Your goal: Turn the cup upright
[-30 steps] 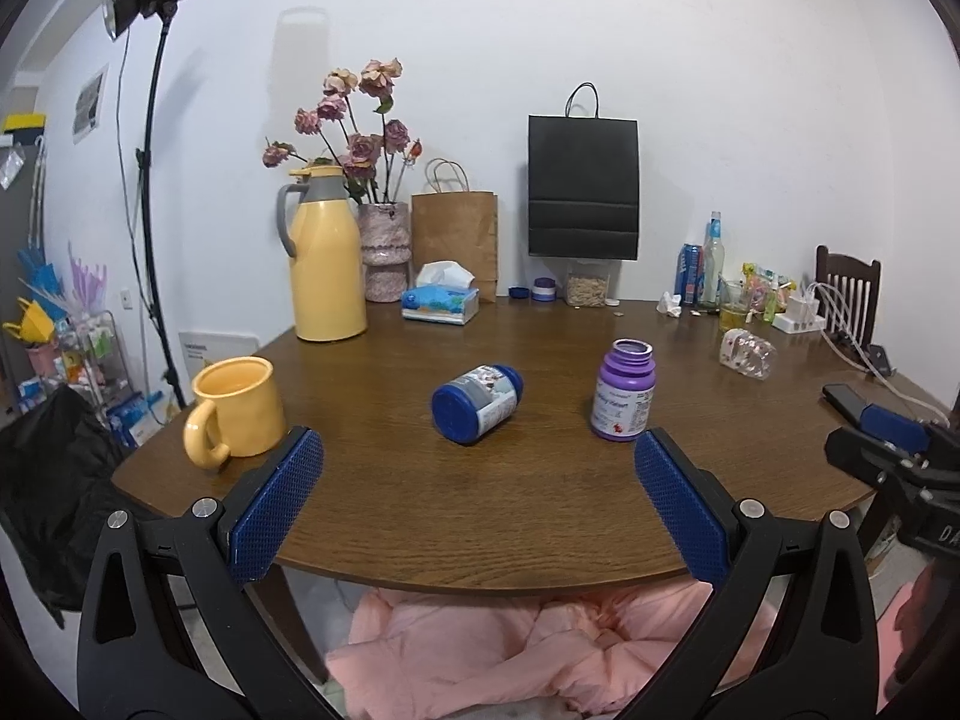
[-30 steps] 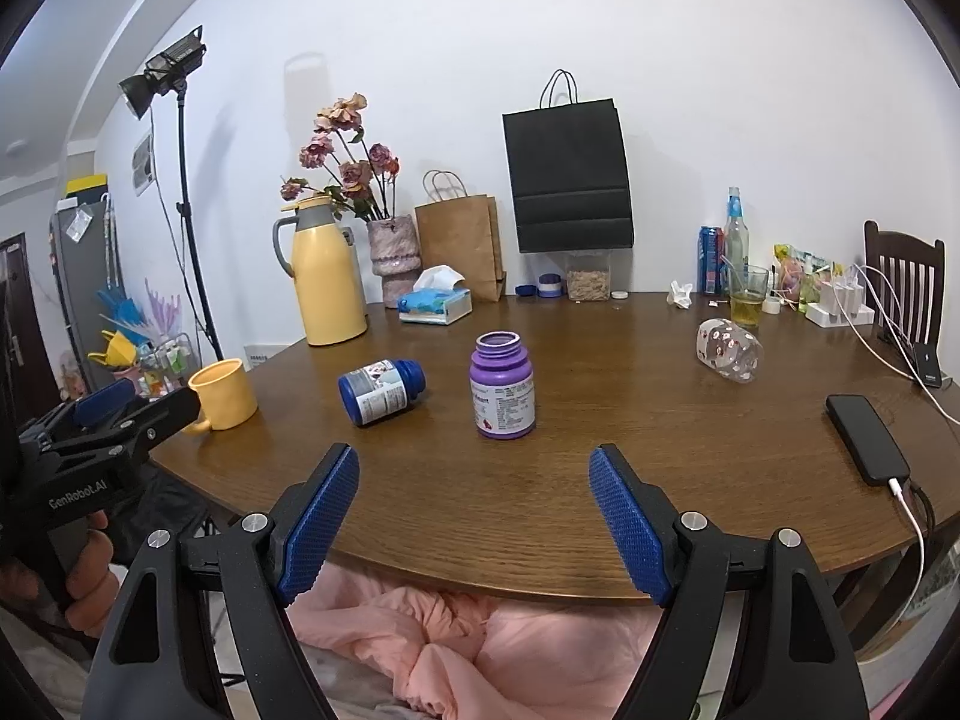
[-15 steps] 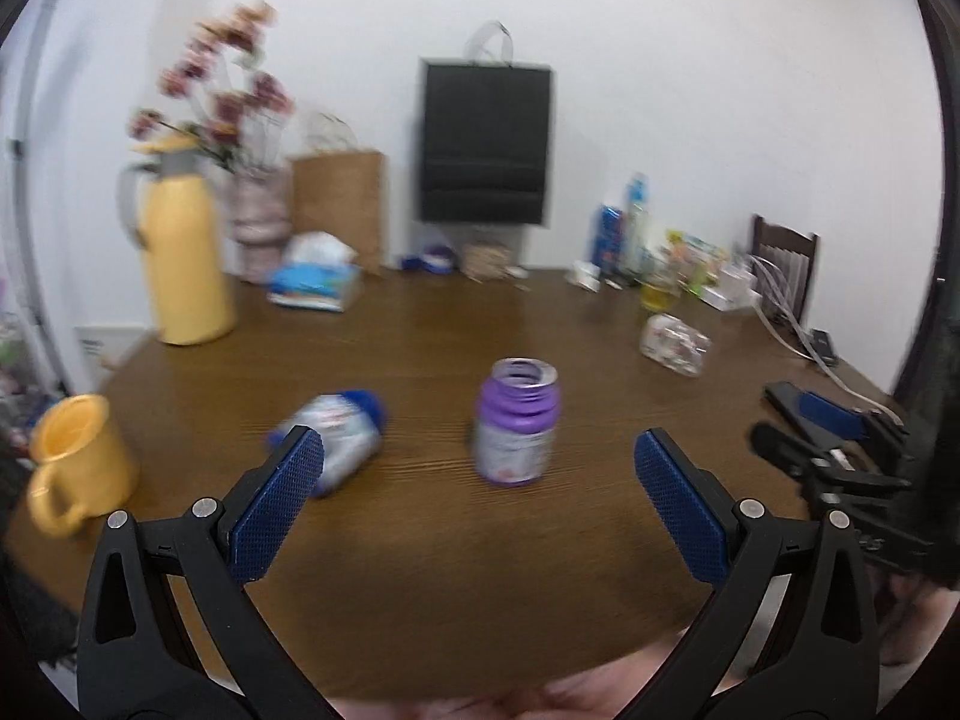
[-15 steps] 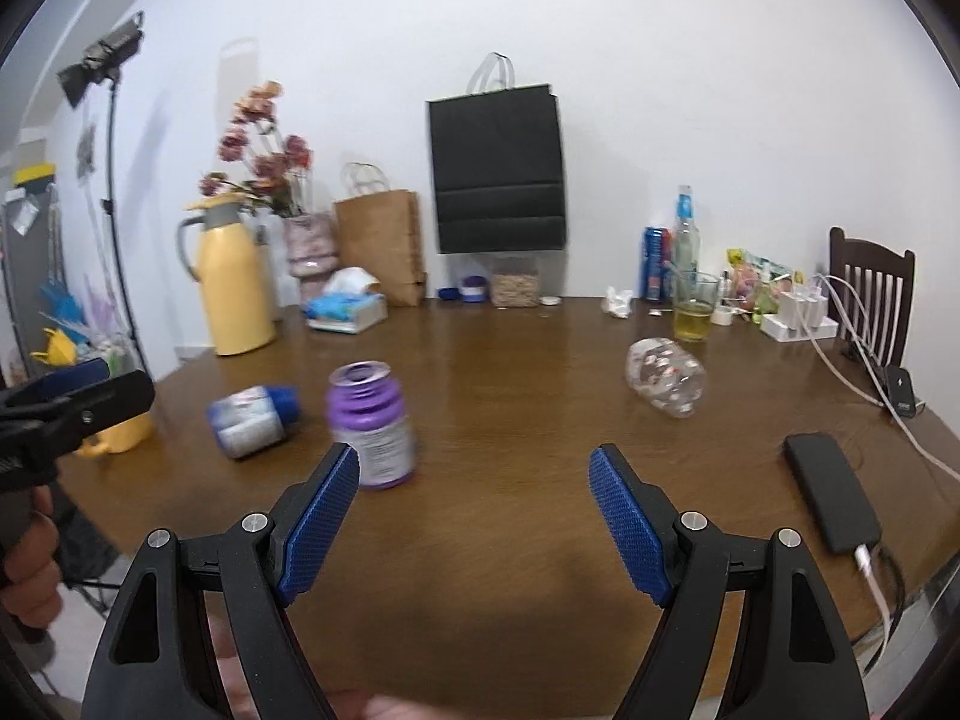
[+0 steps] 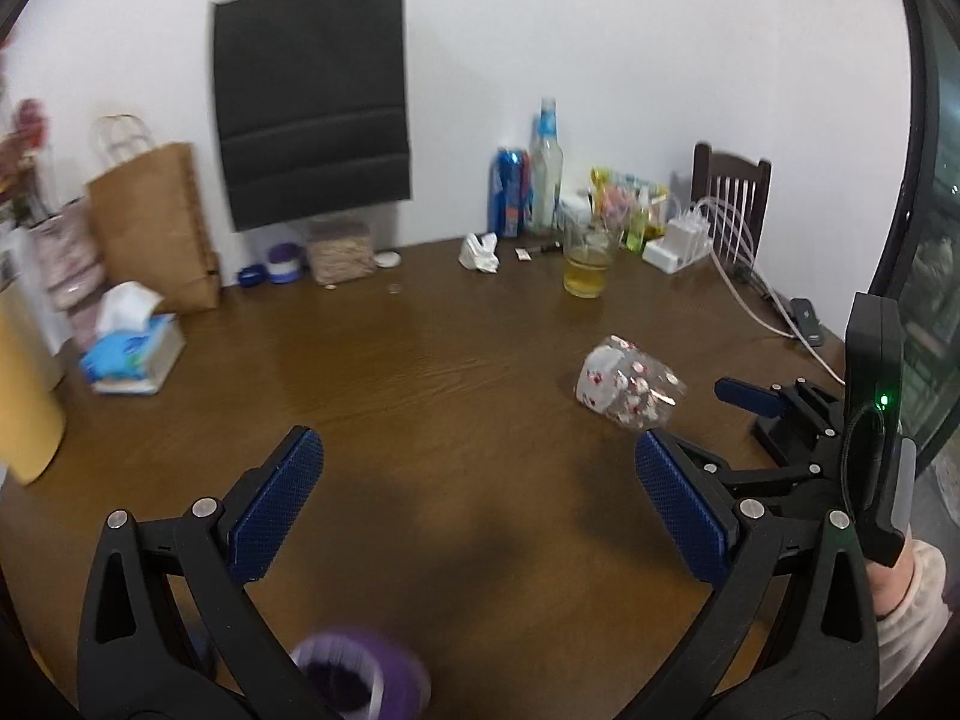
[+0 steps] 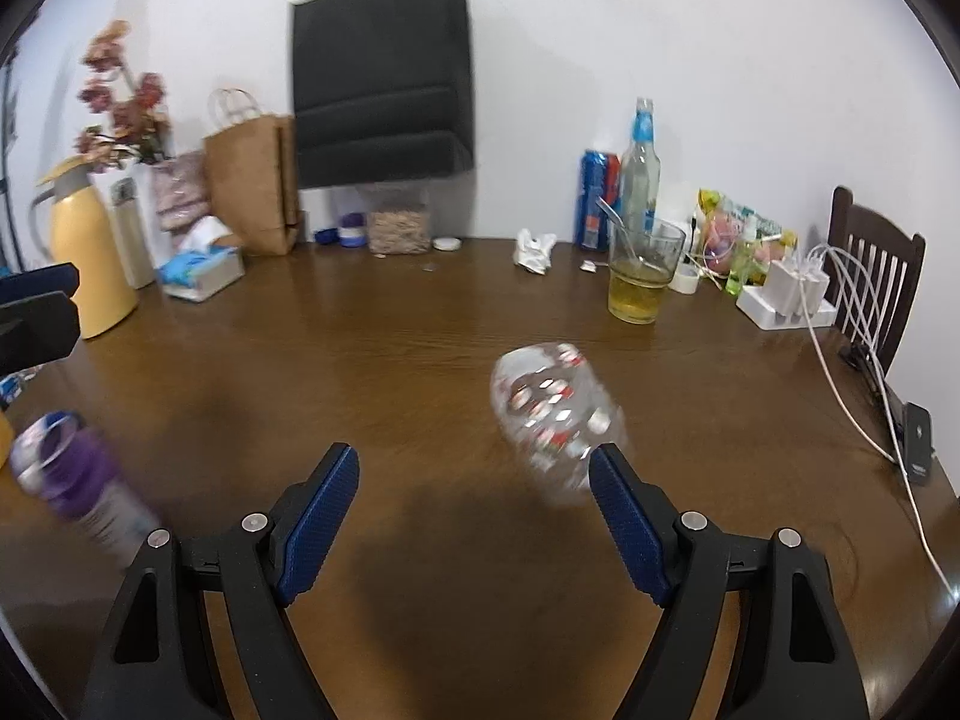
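A clear glass cup with red and white print lies on its side on the brown table, also in the left wrist view. My right gripper is open and empty, low over the table, its right fingertip just in front of the cup. My left gripper is open and empty over the table, with the cup ahead and to the right. The right gripper's body shows in the left wrist view just right of the cup.
A purple bottle stands near the left. A glass of yellow drink, a bottle, a can, snacks and a charger with cables crowd the far right. Tissue box, paper bags, yellow jug stand at the back left. A phone lies right.
Both grippers have swung right and moved forward over the table toward the lying cup. The purple bottle has slid to the left and bottom of the views. Both stay open.
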A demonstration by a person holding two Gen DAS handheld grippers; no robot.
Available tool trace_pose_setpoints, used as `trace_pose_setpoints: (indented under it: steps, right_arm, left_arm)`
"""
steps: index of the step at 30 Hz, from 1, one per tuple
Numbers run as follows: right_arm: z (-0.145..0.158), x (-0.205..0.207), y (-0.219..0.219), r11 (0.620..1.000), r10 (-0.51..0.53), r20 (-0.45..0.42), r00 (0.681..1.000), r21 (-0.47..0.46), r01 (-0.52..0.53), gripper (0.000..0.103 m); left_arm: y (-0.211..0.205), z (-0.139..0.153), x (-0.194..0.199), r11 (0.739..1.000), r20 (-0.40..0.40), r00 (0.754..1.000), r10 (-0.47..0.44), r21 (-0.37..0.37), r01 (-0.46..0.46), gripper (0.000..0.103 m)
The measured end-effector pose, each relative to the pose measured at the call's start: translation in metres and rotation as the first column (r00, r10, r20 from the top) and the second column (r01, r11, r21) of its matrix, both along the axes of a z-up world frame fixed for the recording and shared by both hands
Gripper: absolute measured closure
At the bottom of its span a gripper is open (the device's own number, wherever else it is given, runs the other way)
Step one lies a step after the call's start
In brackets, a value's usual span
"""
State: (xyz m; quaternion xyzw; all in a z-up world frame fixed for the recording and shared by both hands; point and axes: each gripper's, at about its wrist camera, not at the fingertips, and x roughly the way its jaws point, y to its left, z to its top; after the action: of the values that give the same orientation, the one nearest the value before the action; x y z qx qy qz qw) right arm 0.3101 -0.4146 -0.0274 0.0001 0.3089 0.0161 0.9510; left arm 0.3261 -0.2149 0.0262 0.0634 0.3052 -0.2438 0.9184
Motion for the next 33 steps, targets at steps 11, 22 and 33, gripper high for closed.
trace_pose_setpoints:
  steps: [11, 22, 33]
  right_arm:
    - [-0.004, 0.054, -0.031, 0.999, -0.032, -0.033, 0.999, -0.012, 0.031, 0.02]
    - [-0.028, 0.062, -0.042, 0.997, 0.026, -0.069, 0.997, 0.073, -0.021, 0.02]
    - [-0.029, 0.037, 0.021, 0.981, 0.161, -0.04, 0.986, 0.113, -0.156, 0.041]
  left_arm:
    - [-0.022, -0.013, 0.048, 0.997, 0.022, 0.999, -0.05, 0.059, 0.048, 0.0]
    - [-0.064, -0.032, 0.019, 0.996, -0.081, 0.993, -0.09, -0.037, 0.087, 0.0]
    - [-0.038, -0.069, 0.072, 0.988, -0.307, 0.949, -0.072, -0.152, 0.026, 0.0]
